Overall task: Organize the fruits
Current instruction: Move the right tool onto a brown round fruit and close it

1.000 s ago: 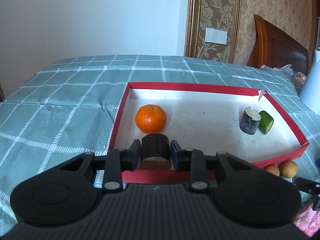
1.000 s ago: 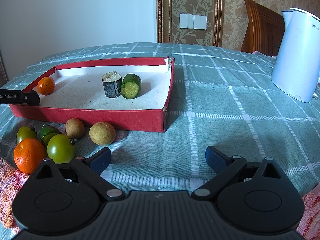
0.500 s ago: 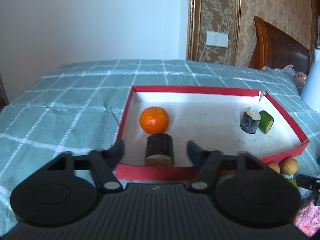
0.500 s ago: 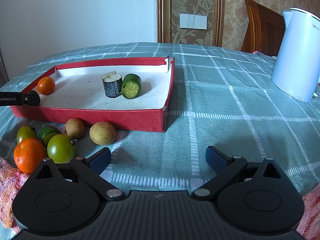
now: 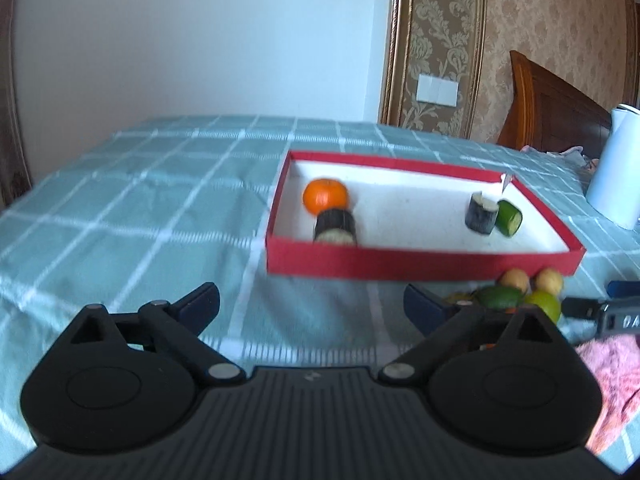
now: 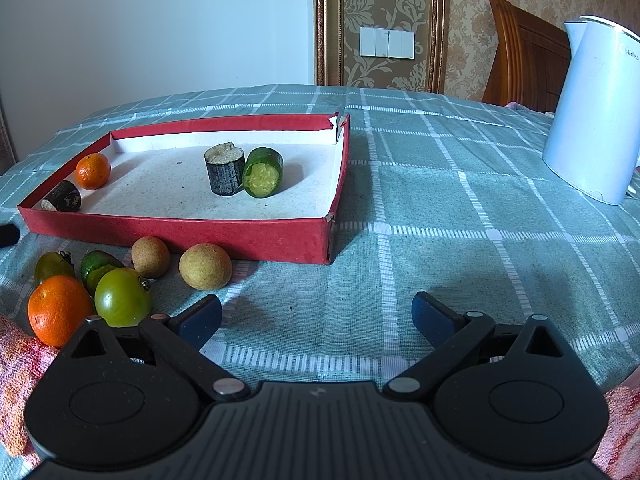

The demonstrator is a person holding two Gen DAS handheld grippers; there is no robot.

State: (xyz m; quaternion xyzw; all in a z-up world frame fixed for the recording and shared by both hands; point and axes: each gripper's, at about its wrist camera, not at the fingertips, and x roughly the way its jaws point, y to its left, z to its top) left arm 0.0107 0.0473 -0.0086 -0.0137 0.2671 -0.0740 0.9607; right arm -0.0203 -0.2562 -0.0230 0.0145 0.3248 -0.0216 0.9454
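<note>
A red tray (image 5: 420, 263) (image 6: 176, 228) with a white floor holds an orange (image 5: 325, 195) (image 6: 93, 171), a dark cut piece lying beside it (image 5: 335, 227) (image 6: 62, 202), an upright dark piece (image 5: 481, 218) (image 6: 224, 174) and a green cut piece (image 5: 509, 218) (image 6: 263, 172). My left gripper (image 5: 311, 303) is open and empty, in front of the tray. My right gripper (image 6: 317, 316) is open and empty over the cloth. Loose fruit lies before the tray: an orange (image 6: 58, 310), green tomatoes (image 6: 122, 297) and two brown round fruits (image 6: 205, 266).
A white electric kettle (image 6: 596, 112) stands at the right on the checked green tablecloth (image 6: 440, 200). A pink cloth (image 6: 18, 360) lies at the near left. A wooden chair (image 6: 524, 52) stands behind the table.
My left gripper opened, let go of the dark cut piece beside the orange in the tray, and drew back out of the tray. The right gripper stayed still.
</note>
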